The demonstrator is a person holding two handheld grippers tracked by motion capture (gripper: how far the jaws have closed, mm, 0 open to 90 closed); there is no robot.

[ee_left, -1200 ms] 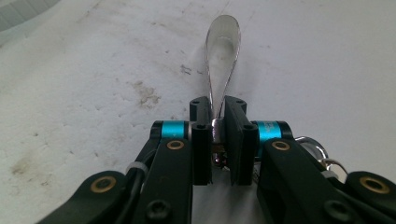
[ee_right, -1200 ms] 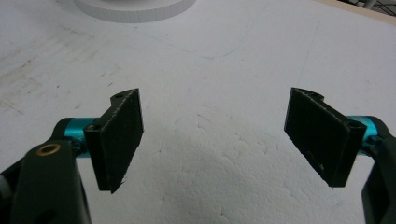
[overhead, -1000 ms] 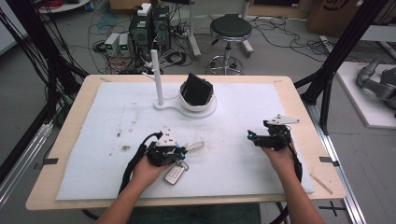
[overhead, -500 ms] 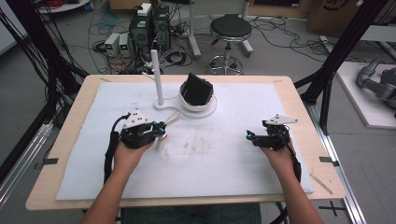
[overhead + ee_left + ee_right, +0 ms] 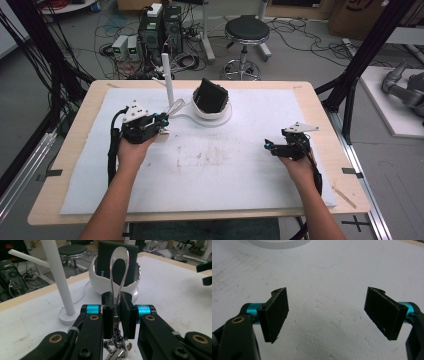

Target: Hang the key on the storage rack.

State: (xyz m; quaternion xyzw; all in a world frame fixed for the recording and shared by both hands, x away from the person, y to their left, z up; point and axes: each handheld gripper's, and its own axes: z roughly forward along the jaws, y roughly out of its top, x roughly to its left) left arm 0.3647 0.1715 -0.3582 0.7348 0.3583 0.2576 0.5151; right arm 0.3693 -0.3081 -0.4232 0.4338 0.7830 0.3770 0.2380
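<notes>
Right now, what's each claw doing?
Left claw: shut on the keyring.
Right claw: open, holding nothing, above the white mat.

We note a pale wood desk (image 5: pixel 80 145) under a white mat (image 5: pixel 240 175) smudged brown at centre. White bowl (image 5: pixel 100 277) holds a black block (image 5: pixel 105 255). Both grippers' jaws black, with cyan collars. Silvery metal loop (image 5: pixel 119 267); white post (image 5: pixel 58 277).

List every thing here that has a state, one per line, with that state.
left gripper: shut on the key ring
key ring: clamped, loop pointing up, metal parts hanging below
right gripper: open, empty, over the mat
black box: standing in the white holder
</notes>
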